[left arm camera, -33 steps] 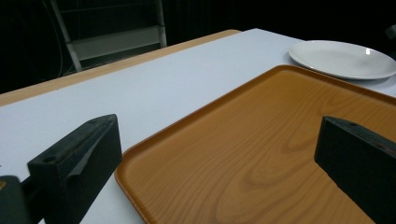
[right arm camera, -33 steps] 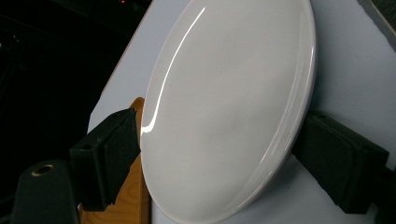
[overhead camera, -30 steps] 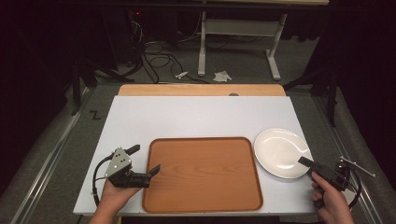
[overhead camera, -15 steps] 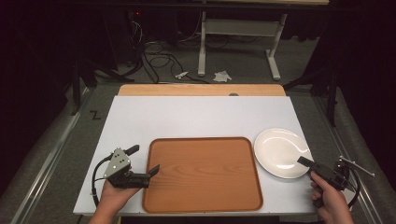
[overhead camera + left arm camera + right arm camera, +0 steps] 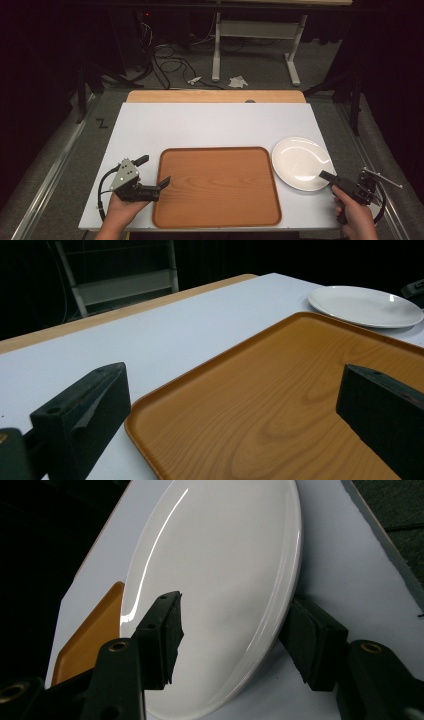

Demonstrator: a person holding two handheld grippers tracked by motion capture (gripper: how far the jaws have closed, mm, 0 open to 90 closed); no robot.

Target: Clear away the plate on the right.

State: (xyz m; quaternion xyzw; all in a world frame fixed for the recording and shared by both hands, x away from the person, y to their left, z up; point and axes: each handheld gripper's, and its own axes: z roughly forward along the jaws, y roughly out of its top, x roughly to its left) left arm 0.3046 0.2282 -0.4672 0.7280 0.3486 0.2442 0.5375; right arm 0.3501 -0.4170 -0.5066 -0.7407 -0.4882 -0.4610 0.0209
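White plate (image 5: 220,580) lies with its near rim between the jaws of the open, empty right claw (image 5: 235,640).

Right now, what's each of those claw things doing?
Left gripper: open, jaws astride the tray edge, holding nothing.
Right gripper: open, jaws astride the plate rim, not clamped.

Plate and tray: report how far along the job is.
Done: nothing moved; the white plate lies on the table beside the empty tray. In hand: the right gripper is open, jaws straddling the plate's rim; the left gripper is open across the tray's edge. Left: gripping and any moving.
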